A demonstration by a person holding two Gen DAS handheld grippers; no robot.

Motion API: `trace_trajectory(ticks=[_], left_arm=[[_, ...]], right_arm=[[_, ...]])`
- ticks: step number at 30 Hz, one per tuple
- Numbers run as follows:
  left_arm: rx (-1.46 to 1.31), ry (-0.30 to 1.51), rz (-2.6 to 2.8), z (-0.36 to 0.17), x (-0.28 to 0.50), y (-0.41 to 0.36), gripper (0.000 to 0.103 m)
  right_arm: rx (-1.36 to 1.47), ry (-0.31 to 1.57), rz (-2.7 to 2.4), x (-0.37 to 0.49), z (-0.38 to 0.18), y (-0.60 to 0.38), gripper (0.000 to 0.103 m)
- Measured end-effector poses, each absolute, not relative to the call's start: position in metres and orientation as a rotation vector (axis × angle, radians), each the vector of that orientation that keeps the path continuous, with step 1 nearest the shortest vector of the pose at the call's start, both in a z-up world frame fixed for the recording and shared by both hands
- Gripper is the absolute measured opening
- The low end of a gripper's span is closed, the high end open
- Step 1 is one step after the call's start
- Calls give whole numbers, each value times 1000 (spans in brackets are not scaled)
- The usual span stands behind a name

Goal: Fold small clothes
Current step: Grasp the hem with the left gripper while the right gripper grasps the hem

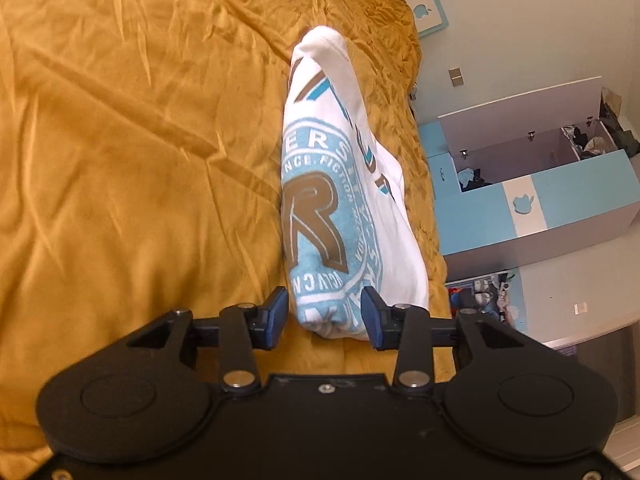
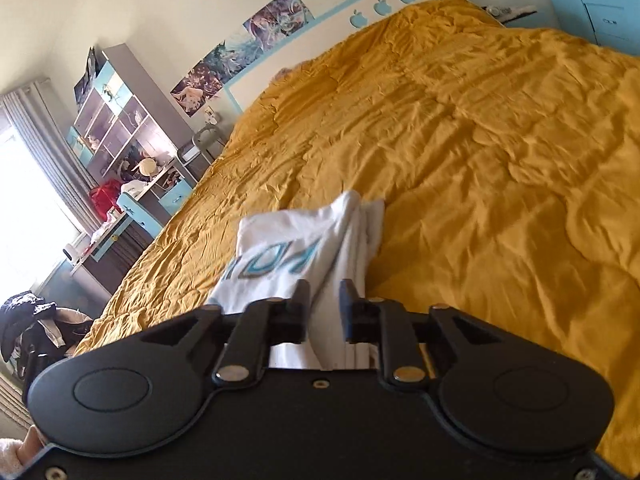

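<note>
Left wrist view: folded white T-shirt (image 1: 340,184) on the yellow bedspread (image 1: 140,140), long axis running near to far, near end between the wide-open left gripper (image 1: 324,318). Right gripper (image 2: 325,312), narrowly open, straddles its far end, grip uncertain.

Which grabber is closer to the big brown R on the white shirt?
Left. The left gripper straddles the end of the white T-shirt, just below the brown R. The right gripper has shirt fabric between its fingers at another part, where no R shows.
</note>
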State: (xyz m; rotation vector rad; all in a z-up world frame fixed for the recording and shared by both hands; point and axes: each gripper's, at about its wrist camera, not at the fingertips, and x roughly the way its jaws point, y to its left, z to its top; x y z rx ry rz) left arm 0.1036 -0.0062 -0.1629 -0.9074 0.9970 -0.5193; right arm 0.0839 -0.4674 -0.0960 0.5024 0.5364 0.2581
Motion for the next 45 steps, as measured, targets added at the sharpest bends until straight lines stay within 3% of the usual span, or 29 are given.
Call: trace_trajectory(ticks=[1,2,10,20,23,24,25,26,27,31,34,38,40,41,45], left_arm=[[-873,987,-496,-158,109,-1,44],[-858,979,-478,-155,116,4,46],[-889,915,-435,-166,235,13,49],[-985,880,-439,-202,363,-7,52],[-1027,850,-482,-208,381,-14,51],[-1047,827,-502,-208,387,-16,45],[-1050,805,-510,-207,391,-18,44],[-1055,782,-529,-204,393,-19,24],[-1064,778,-558,-203,396,-20,8],[-926,738,-557,-183,414,-31,8],[-890,827,-448,-198,431,-32,10],[-846,854,-417,-204,436,-36,20],[-870,835,-433,-192,433,-32,35],[-872,817,-443,-183,429,-29,38],[-837,759,-544,-143,392,-17,38]], right_arm=[[494,524,256,98,-92,-464,45],[496,515,261,112,-90,-462,48],[608,574,191,221,-113,-455,50],[642,668,226,267,-149,-448,53],[637,668,242,271,-152,-446,59],[633,663,246,272,-153,-446,54],[622,652,246,271,-152,-446,31],[602,646,244,271,-150,-446,19],[591,640,247,270,-148,-446,20],[546,583,233,266,-138,-446,18],[543,657,187,277,-157,-446,18],[622,678,182,279,-171,-458,22],[624,671,179,272,-163,-459,35],[597,658,164,266,-154,-458,38],[516,550,208,227,-115,-452,44]])
